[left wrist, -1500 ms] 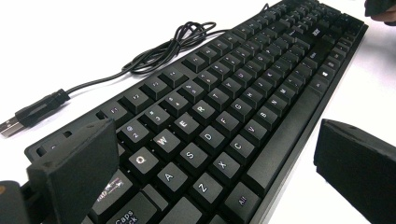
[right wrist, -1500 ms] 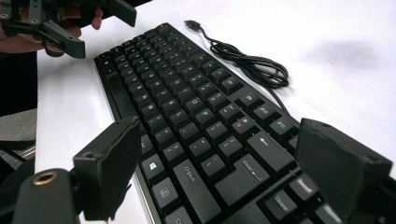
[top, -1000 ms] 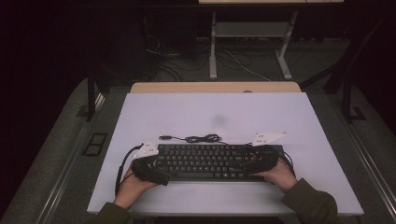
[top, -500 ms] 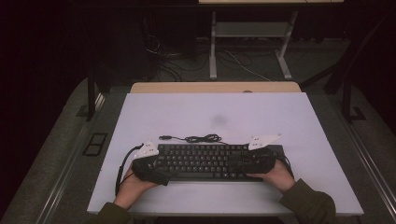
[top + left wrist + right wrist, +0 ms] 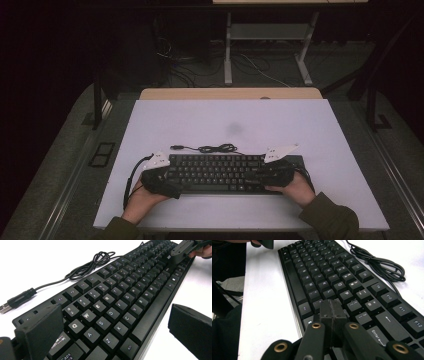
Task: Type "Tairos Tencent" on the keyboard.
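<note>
One black keyboard (image 5: 220, 173) lies along the near half of the white worktop (image 5: 200, 122), its long side parallel to my edge, with its cable (image 5: 212, 148) bundled in a loose coil just behind it and the plug end lying free on the surface. My left gripper (image 5: 159, 179) sits at the keyboard's left end with its jaws spread wide, one on the far side of that end and the other off the front edge near me; in the left gripper view the pads stand apart from the casing, so I hold nothing there yet. My right gripper (image 5: 332, 312) rests over the right end, above the keys near Enter; its jaws have just been closing and now meet pad to pad with nothing between them.

As I judge it, the work is at an early stage: both hands are in position at the two ends, but the keyboard is flat on the worktop and not gripped. Left to do is closing my left jaws on the casing and finding a hold or a press with my right.

Beyond the worktop a pale wooden tabletop edge (image 5: 230, 93) adjoins its far side, and farther back the room is dark, with a metal frame (image 5: 270, 35) and loose wires on the floor.
</note>
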